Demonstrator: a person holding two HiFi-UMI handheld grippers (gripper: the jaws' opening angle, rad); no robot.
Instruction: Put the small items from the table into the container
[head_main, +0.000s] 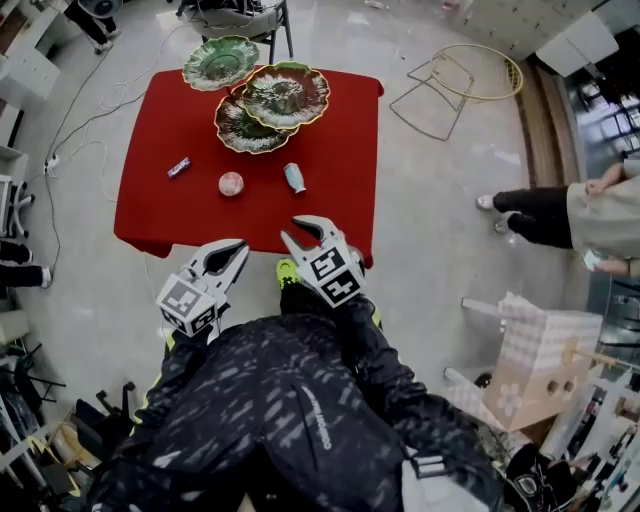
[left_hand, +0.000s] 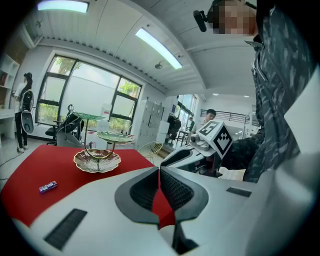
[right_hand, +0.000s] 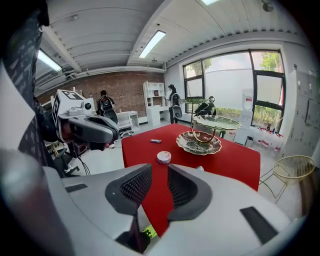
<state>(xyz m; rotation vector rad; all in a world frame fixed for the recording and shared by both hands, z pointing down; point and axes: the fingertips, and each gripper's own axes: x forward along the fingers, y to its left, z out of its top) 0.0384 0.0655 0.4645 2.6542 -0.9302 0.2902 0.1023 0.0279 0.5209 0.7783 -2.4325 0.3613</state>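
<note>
Head view, left to right.

Left hand-held gripper (head_main: 232, 252): we see its jaws closed tip to tip, nothing between them. It sits off the near edge of the red-covered desk (head_main: 330, 205).

Wrapped bar (head_main: 179, 167): small, with a bluish wrapper. It lies flat near the left edge, long axis diagonal from near-left to far-right.

Round tin (head_main: 231, 184): pink-white, flat, mid-desk.

Small bottle (head_main: 294, 178): pale teal, just right of the tin. Its long axis runs roughly towards the far edge. We cannot tell whether it stands or lies.

Tiered dish stand (head_main: 268, 100): green, leaf-shaped dishes, on the far side of the desk.

Right hand-held gripper (head_main: 300, 230): jaws narrowly apart and empty, at the near edge.
</note>
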